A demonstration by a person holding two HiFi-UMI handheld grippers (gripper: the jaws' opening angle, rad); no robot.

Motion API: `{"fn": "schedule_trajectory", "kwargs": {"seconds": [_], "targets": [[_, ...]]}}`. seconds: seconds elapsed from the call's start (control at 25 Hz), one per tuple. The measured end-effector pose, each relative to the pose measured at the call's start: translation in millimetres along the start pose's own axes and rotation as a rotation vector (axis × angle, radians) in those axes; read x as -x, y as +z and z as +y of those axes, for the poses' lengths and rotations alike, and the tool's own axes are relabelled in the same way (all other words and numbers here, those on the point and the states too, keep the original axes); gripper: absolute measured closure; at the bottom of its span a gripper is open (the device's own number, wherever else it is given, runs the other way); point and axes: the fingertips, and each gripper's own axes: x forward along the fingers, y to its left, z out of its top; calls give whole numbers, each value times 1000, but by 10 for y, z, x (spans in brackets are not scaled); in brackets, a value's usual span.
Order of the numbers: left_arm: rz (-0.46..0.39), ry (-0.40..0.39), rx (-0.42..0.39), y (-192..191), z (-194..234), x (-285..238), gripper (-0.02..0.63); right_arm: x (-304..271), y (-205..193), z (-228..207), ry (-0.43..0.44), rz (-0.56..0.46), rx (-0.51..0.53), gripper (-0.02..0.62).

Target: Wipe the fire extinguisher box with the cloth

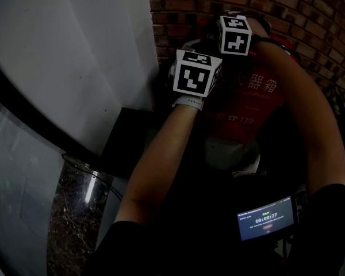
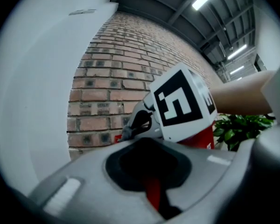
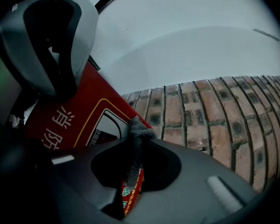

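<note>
The red fire extinguisher box [image 1: 250, 99] with white characters stands against a brick wall [image 1: 184, 10]. Both grippers are raised at its top. My right gripper [image 1: 236, 34] is shut on a grey cloth [image 3: 136, 136], which sticks up between its jaws right at the box's red face [image 3: 70, 120]. Just left of it and lower, my left gripper [image 1: 196, 73] has its jaws together with nothing seen between them. In the left gripper view, the left gripper [image 2: 151, 171] looks at the right gripper's marker cube [image 2: 182, 104], with red box [image 2: 201, 136] behind. The left gripper's grey body [image 3: 46, 41] shows in the right gripper view.
A white wall [image 1: 75, 50] runs close on the left of the box. A dark block [image 1: 126, 137] sits at its foot beside a glass panel [image 1: 80, 200]. Green leaves [image 2: 240, 127] grow to the right. A small timer screen [image 1: 265, 217] hangs at my right forearm.
</note>
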Motion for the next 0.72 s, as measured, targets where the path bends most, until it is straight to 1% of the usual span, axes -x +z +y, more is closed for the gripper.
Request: {"fn": "schedule_trajectory", "kwargs": {"seconds": [0.08, 0.16, 0.32, 0.52, 0.72], "targets": [[-6, -14, 31, 1, -31, 5, 606, 5, -14, 36, -10, 12, 34, 565], [-15, -6, 61, 12, -23, 5, 606, 36, -63, 59, -7, 18, 49, 565], [-21, 41, 62, 22, -13, -1, 606, 147, -298, 117, 27, 30, 18, 565], [9, 53, 73, 17, -35, -18, 606, 273, -674, 211, 36, 80, 4, 565], [-6, 72, 73, 25, -26, -17, 606, 384, -998, 266, 31, 110, -19, 565]]}}
